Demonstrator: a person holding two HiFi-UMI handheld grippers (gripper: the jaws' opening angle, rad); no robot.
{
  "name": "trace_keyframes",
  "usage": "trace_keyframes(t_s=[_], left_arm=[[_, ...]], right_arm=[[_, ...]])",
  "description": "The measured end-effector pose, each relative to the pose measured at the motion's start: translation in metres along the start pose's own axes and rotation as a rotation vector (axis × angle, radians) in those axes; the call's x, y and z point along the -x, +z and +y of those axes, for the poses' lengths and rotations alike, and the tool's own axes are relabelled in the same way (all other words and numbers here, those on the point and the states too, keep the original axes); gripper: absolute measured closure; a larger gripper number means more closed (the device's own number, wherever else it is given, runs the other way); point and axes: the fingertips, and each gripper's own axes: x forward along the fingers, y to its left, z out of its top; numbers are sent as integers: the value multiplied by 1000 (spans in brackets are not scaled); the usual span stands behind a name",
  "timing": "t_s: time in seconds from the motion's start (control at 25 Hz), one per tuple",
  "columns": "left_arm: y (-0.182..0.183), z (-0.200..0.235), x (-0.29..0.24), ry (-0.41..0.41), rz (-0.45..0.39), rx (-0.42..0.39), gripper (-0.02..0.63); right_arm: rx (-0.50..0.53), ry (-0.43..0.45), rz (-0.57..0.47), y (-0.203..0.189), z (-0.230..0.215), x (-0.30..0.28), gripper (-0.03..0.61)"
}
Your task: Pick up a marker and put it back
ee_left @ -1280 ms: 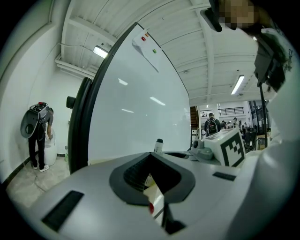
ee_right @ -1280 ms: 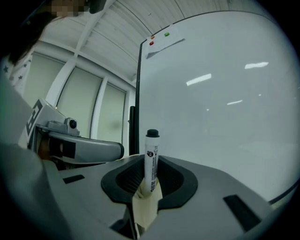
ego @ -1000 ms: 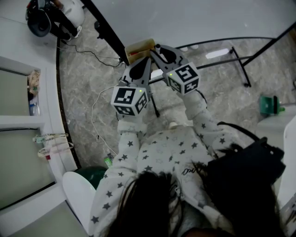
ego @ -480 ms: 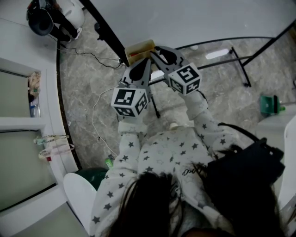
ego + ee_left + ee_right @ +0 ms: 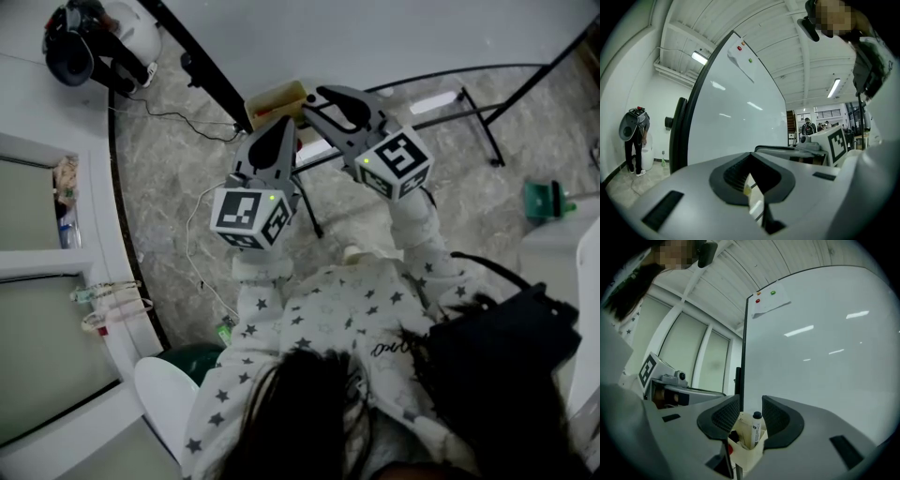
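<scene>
**Me:** My right gripper [image 5: 751, 404] is released. Its ribbed black pads [image 5: 727, 414] have just been spreading.

**Partner:** And the marker?

**Me:** The white, black-capped marker [image 5: 754, 428] stands between them, untouched, in the cream box [image 5: 746, 456] at six o'clock. My left gripper [image 5: 750, 157] is clenched on that box's thin wall.

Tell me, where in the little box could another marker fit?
Probably at the back of the holder, between its rear wall and the white marker, which looks bare. The front left is crowded: a red thing and a dark thing sit there.
</scene>
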Motion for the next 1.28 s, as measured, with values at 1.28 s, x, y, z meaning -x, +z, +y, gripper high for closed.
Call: trace_keyframes(t_s=[1.28], left_arm=[[46,-48,19,-137,-37,-34,614]], right_arm=[[4,-14,-13,51,37,43,572]])
